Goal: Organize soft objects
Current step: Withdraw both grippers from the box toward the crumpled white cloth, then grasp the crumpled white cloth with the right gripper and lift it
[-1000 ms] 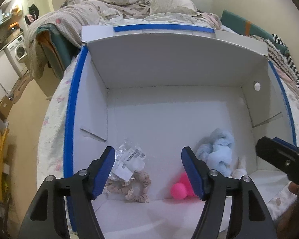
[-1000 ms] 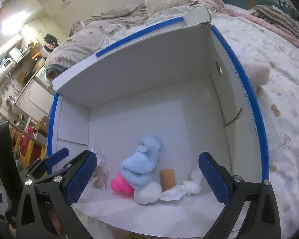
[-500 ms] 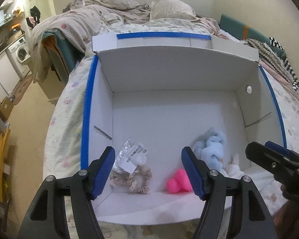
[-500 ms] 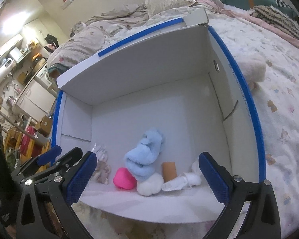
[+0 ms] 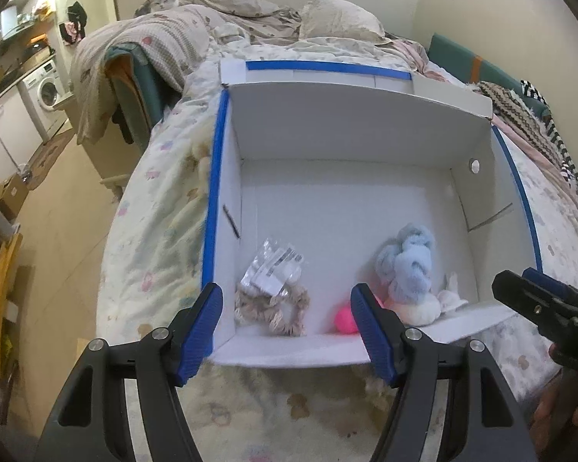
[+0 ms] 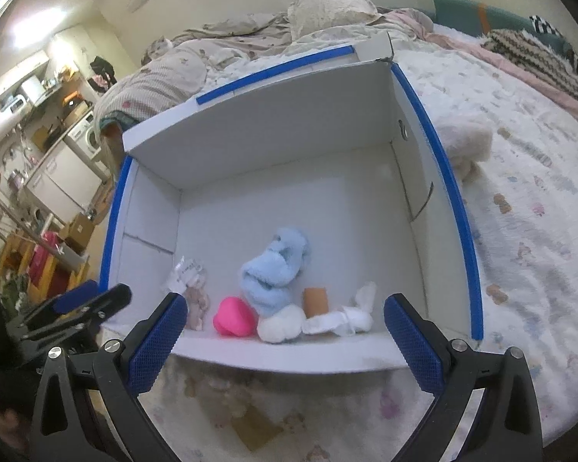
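Note:
A white cardboard box (image 5: pixel 343 200) with blue-taped rims (image 6: pixel 454 200) lies on the bed. Along its near wall lie a beige scrunchie in a clear packet (image 5: pixel 271 296) (image 6: pixel 192 288), a pink soft ball (image 5: pixel 345 317) (image 6: pixel 233 315), a light blue fluffy bundle (image 5: pixel 408 263) (image 6: pixel 277 265), a white plush ball (image 6: pixel 281 327), a tan roll (image 6: pixel 316 300) and a white cloth piece (image 6: pixel 346 317). My left gripper (image 5: pixel 289 331) is open and empty, just in front of the box's near edge. My right gripper (image 6: pixel 285 342) is open and empty, also before the near edge.
A cream fluffy item (image 6: pixel 466 142) lies on the bedspread right of the box. Rumpled blankets and a pillow (image 5: pixel 339 23) lie behind it. The bed's left edge drops to the floor (image 5: pixel 57 231). A washing machine (image 5: pixel 46 92) and cabinets stand at far left.
Both grippers have drawn back toward me and out of the box; its near edge and the bedspread in front now show. Both stay open. The items in the box have not moved.

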Motion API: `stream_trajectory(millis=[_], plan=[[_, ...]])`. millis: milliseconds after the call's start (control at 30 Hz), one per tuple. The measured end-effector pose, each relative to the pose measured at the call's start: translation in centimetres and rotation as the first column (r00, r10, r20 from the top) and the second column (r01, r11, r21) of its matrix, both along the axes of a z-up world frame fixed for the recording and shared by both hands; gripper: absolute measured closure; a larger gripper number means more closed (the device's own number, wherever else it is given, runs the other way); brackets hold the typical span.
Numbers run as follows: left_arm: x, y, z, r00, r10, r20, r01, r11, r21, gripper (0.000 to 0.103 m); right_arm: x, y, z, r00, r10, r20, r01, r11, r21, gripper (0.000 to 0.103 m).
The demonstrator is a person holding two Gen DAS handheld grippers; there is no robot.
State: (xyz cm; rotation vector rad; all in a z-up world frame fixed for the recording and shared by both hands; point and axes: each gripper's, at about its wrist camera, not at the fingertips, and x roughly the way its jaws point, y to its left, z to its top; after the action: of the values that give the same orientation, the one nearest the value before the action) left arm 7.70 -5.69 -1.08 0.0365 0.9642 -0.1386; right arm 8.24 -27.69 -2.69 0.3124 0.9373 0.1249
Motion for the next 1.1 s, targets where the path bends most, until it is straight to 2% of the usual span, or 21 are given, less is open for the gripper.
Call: stream_trajectory(millis=[67, 200, 333, 500, 600, 700, 767, 967, 1100], plan=[[-0.7, 0.6, 0.0, 1.000, 0.003, -0.007, -0.003, 0.999, -0.032, 0.037, -0.5, 0.1, -0.3, 1.000, 0.001, -0.014, -0.001, 1.000, -0.012, 0.000], [-1.6, 1.9, -0.3, 0.999, 0.038, -0.027, -0.039, 0.998, -0.046, 0.037, -1.6, 0.4, -0.7, 1.000, 0.007, -0.021, -0.007, 1.000, -0.017, 0.000], [-2.7, 2.6, -0.8, 0.998, 0.050, -0.033, -0.051, 0.998, -0.022, 0.037, -3.0, 0.9, -0.7, 0.999, 0.032, -0.002, -0.032, 0.998, -0.061, 0.000], [-4.0, 3.2, -1.9, 0.998, 0.015, -0.063, -0.015, 1.000, 0.008, 0.037, -4.3, 1.1, -1.7, 0.998, 0.047, -0.047, -0.049, 0.998, -0.029, 0.000], [-4.7, 3.7, -3.1, 0.995, 0.003, -0.097, -0.002, 1.000, 0.012, 0.037, -4.6, 1.6, -2.2, 0.996, 0.055, -0.067, -0.057, 0.998, -0.032, 0.000], [-4.9, 4.8, -5.1, 0.981, 0.072, -0.181, -0.068, 0.997, 0.029, 0.037, -4.6, 2.0, -2.6, 0.994, 0.058, -0.088, -0.061, 0.997, -0.036, 0.000], [-5.0, 5.0, -5.7, 0.974, 0.080, -0.212, -0.078, 0.997, 0.016, 0.037, -4.5, 2.2, -3.2, 0.992, 0.057, -0.113, -0.063, 0.997, -0.048, 0.000], [-5.2, 3.3, -5.2, 0.977, 0.010, -0.215, -0.010, 1.000, 0.004, 0.037, -4.2, 2.0, -4.6, 0.981, 0.045, -0.188, -0.056, 0.997, -0.053, 0.000], [-5.2, 1.0, -6.1, 0.963, -0.072, -0.260, 0.065, 0.997, -0.037, 0.037, -4.0, 1.1, -4.9, 0.979, 0.016, -0.203, -0.022, 0.999, -0.025, 0.000]])
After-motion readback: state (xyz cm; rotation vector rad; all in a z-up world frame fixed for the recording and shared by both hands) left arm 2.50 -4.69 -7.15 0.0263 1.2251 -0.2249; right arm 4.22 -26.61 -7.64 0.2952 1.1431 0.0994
